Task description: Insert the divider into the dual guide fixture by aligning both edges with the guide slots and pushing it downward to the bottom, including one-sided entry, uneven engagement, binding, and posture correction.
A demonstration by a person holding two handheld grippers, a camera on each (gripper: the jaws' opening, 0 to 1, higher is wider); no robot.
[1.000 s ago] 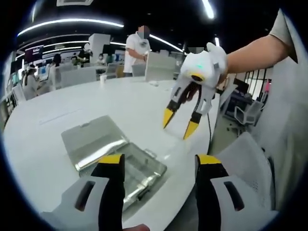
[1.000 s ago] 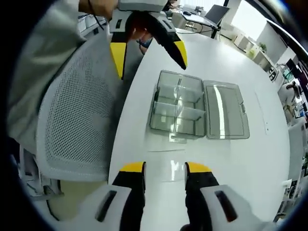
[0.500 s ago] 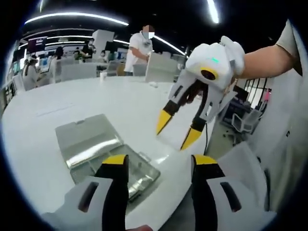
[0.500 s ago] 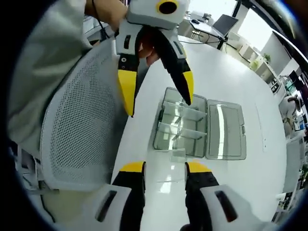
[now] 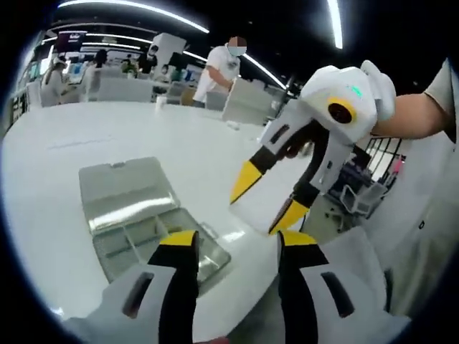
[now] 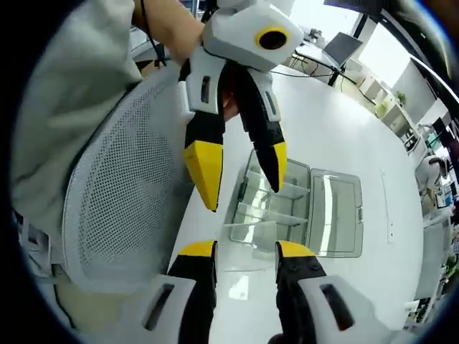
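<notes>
Divider [image 6: 252,233] just beyond right fingers [image 6: 197,252]

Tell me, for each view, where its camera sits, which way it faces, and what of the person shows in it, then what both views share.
Left gripper view: rides the left gripper, looks across the white table at the clear compartment box; the right gripper and a forearm enter from the right.
Right gripper view: rides the right gripper, looks down past a mesh chair at the box; the left gripper and its hand enter from above.
Shared: box, table, both grippers open.
</notes>
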